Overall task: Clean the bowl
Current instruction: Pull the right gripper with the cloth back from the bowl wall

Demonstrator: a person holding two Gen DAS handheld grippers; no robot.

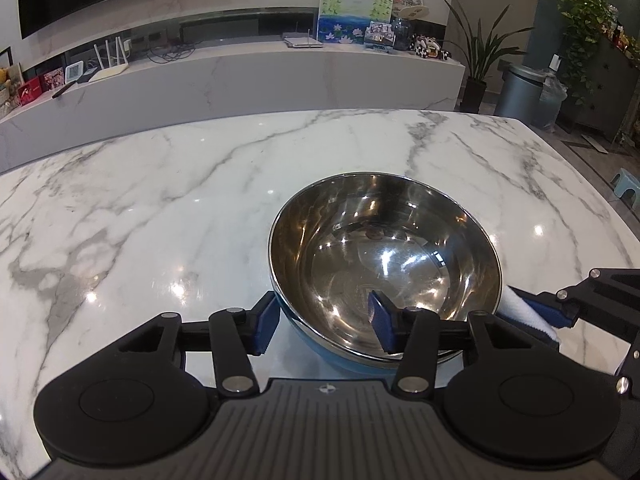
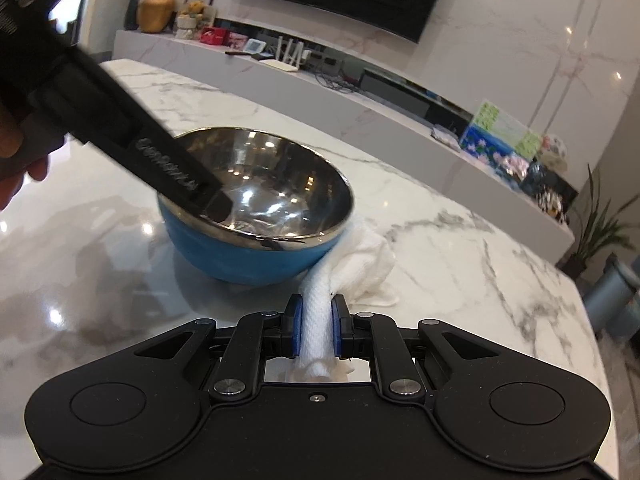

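Bowl (image 1: 386, 264) — steel inside, blue outside, upright on the marble table (image 1: 160, 208).
Left gripper (image 1: 324, 322) — jaws wide apart, straddling the bowl's near rim, one finger outside the wall, one inside; no contact discernible.
Right gripper (image 2: 314, 326) — jaws clamped on a white cloth (image 2: 352, 264), which lies bunched against the bowl's outer wall on the table.

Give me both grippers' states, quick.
Left gripper: open, fingers straddling the rim of the bowl.
Right gripper: shut on the white cloth.
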